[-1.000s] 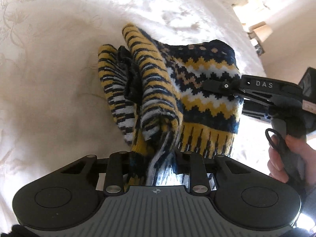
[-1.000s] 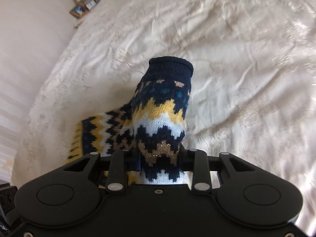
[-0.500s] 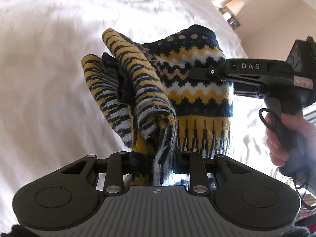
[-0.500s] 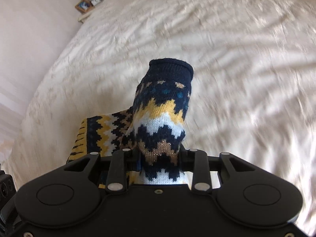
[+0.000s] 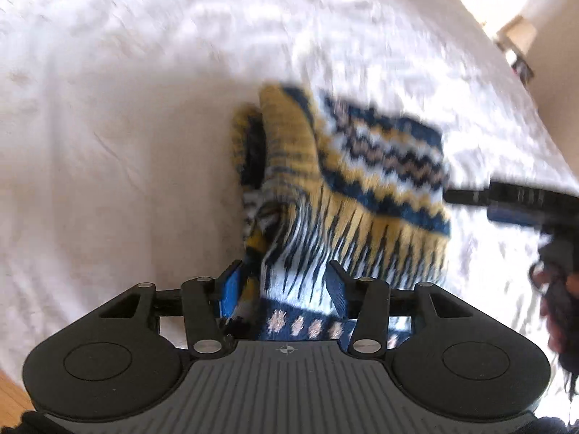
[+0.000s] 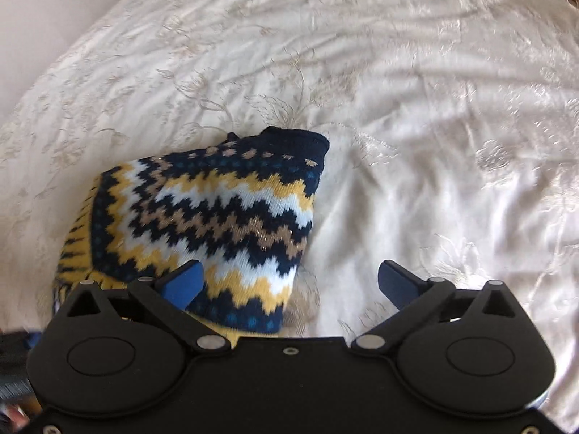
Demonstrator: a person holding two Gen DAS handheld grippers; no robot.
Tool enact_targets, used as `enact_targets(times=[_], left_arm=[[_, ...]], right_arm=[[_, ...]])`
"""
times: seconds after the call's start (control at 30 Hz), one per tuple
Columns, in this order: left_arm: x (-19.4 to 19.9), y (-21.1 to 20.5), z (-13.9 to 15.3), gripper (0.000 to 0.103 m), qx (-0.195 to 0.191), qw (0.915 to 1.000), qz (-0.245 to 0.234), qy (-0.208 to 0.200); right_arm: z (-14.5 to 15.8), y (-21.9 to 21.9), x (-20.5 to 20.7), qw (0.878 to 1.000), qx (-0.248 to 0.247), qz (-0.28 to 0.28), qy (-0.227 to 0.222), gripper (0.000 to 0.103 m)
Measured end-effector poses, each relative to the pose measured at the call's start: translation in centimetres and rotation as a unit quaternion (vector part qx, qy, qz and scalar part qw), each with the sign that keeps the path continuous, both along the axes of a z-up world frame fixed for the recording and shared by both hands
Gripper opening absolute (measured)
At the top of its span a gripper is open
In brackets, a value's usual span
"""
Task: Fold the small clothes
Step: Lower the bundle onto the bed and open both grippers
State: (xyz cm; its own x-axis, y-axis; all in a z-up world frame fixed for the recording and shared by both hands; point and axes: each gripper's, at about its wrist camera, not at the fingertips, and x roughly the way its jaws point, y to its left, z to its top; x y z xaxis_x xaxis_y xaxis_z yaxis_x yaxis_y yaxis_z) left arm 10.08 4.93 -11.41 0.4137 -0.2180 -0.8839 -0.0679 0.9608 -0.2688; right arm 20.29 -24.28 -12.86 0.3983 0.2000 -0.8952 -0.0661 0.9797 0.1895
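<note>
A small knitted sweater (image 6: pixel 224 213) with navy, yellow, white and tan zigzag bands lies folded on the white bedspread (image 6: pixel 416 108). In the left wrist view the sweater (image 5: pixel 362 195) is blurred by motion. My left gripper (image 5: pixel 282 285) has its jaws parted, with the sweater's striped hem lying between the blue pads. My right gripper (image 6: pixel 289 284) is wide open, its left pad (image 6: pixel 184 282) over the sweater's near corner and its right pad over bare bedspread. The right gripper also shows at the right edge of the left wrist view (image 5: pixel 514 199).
The embroidered white bedspread (image 5: pixel 144 108) fills both views. A bedside table with small items (image 5: pixel 517 47) stands at the far right of the left wrist view. A strip of wooden floor (image 5: pixel 14 398) shows at its lower left.
Both grippers held the sweater up off the bed; now both have opened and it lies on the bedspread, spread wider in the right wrist view.
</note>
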Motion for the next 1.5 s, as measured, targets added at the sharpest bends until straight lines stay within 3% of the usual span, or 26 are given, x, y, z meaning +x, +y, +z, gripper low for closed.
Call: enact_targets(times=[0.13,0.27,0.5,0.73,0.97,1.1,1.23,1.3,1.4,1.5], left_arm=[[1.5,-0.8,3.1,0.047,0.017,0.9988,-0.006,-0.045],[6.1,-2.5,3.2,0.047,0.016,0.9985,-0.017,-0.05],[11.4,-3.9,-3.1,0.047,0.032,0.9982,-0.036,0.036],[11.6,-4.5,-4.6,0.06,0.058,0.9912,-0.116,0.024],[12.0,-4.6,-5.3,0.067,0.053,0.9928,-0.105,0.02],[11.9,-4.9,-5.2,0.067,0.062,0.9917,-0.112,0.014],[11.5,-3.8,-5.1,0.067,0.029,0.9954,-0.092,0.001],[11.6,-3.5,-4.9,0.066,0.021,0.9955,-0.092,0.002],[11.6,-3.1,-3.7,0.053,0.025,0.9941,-0.106,-0.005],[11.7,-2.1,-2.1,0.053,0.026,0.995,-0.093,-0.027]], right_arm=[[1.5,-0.1,-1.2,1.0,-0.001,0.005,-0.023,0.102],[1.2,0.1,-0.1,1.0,0.002,-0.005,-0.003,0.102],[-2.0,2.2,1.8,0.997,-0.023,-0.016,0.065,0.102],[-4.9,4.6,3.0,0.992,-0.024,-0.023,0.122,0.102],[-6.4,3.3,3.3,0.984,0.022,-0.068,0.162,0.102],[-6.5,2.9,3.3,0.984,0.025,-0.067,0.164,0.102],[-6.2,2.8,3.1,0.983,0.042,-0.089,0.156,0.102],[-6.2,2.1,2.7,0.977,0.07,-0.126,0.156,0.102],[-5.9,1.2,2.4,0.97,0.101,-0.137,0.176,0.1],[-2.1,1.0,2.0,0.985,0.033,-0.129,0.106,0.1]])
